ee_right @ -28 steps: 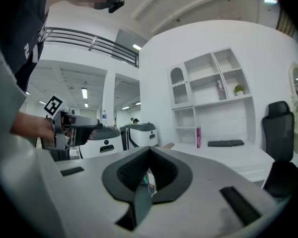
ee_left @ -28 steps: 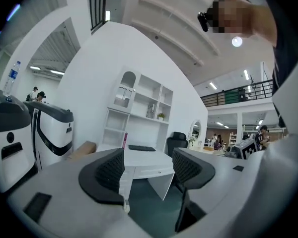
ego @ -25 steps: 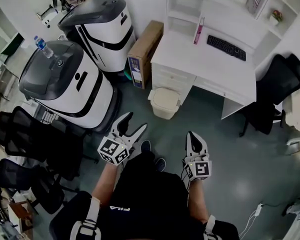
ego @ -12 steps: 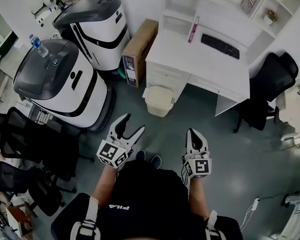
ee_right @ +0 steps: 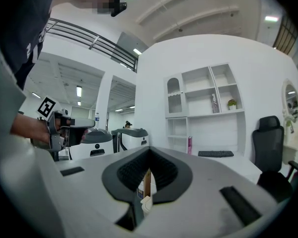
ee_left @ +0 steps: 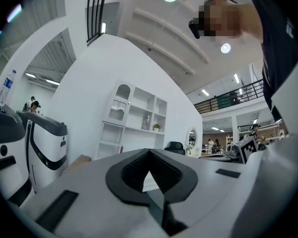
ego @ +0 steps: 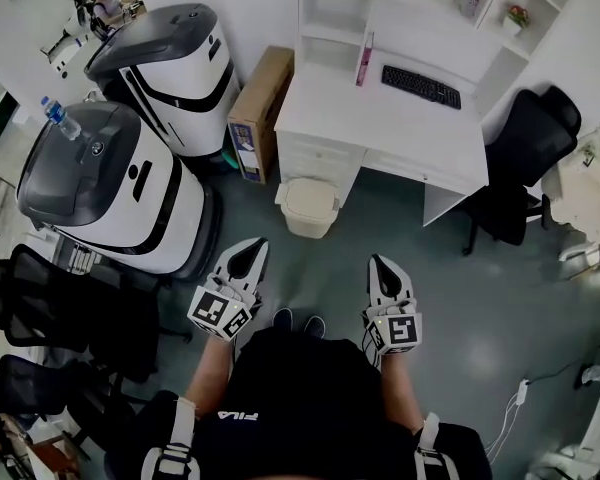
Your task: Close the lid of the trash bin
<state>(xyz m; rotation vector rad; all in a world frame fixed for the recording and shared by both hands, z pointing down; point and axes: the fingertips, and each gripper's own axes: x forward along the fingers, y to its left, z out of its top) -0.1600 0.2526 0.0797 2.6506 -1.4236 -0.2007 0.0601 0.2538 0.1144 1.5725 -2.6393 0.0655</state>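
Trash bin [ego: 307, 206] before desk [ego: 380, 118]

And there was the grey-green floor [ego: 410, 248], carrying plenty. A white desk [ego: 380, 128] stood against the back wall, a black keyboard [ego: 421, 86] lying on its top toward the rear and a slim pink item [ego: 363, 60] upright at the back edge. Just in front of the desk's drawers sat the cream trash bin [ego: 307, 206], down on the floor. Beside the desk's left end stood a cardboard box [ego: 256, 118]. Two big white-and-grey machines [ego: 115, 193] filled the left side, with black mesh chairs [ego: 50, 298] nearer the camera. Another black chair [ego: 525, 153] stood right of the desk. A white cable [ego: 525, 388] trailed at lower right.
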